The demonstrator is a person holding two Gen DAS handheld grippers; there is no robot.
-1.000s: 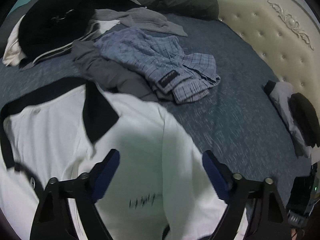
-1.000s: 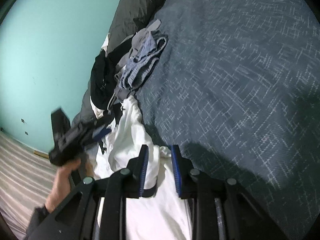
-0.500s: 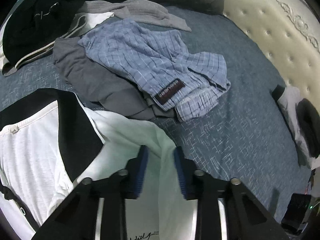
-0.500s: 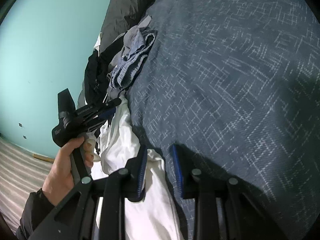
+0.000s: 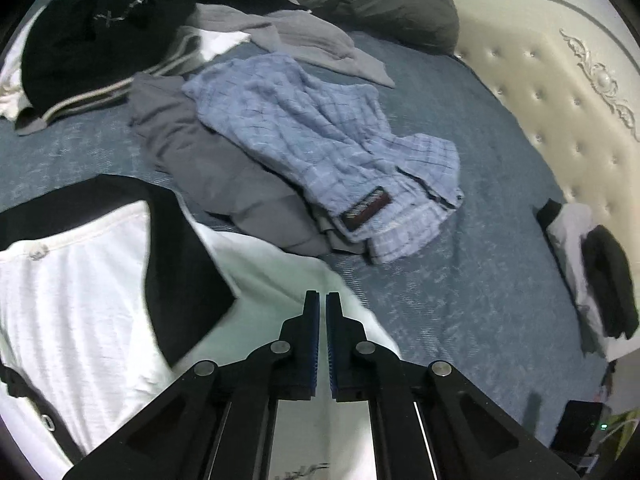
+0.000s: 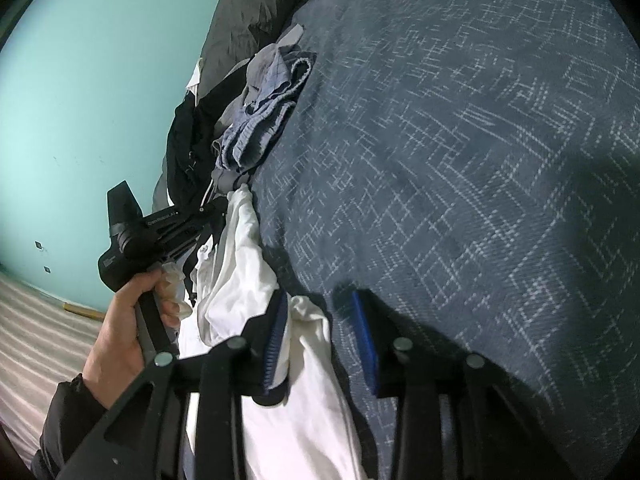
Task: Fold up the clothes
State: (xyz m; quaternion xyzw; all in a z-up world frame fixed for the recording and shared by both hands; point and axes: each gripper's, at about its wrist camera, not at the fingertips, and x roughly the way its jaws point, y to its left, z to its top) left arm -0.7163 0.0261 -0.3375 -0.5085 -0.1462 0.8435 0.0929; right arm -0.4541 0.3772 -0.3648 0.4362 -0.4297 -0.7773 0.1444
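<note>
The left tongs [image 5: 322,304] are pinching the white shirt [image 5: 80,280] at its edge; the right tongs [image 6: 320,320] are standing half-open around its other end, nearer the bed [image 6: 460,160].

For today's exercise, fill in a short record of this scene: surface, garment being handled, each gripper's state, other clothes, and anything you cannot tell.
surface: blue bedspread
garment: white T-shirt with black trim, spread at the near edge
left gripper: jaws nearly shut over the shirt's white edge
right gripper: open, white cloth between the fingers
other clothes: blue checked shorts on grey garment; black top behind
cannot tell: whether the left gripper pinches cloth
</note>
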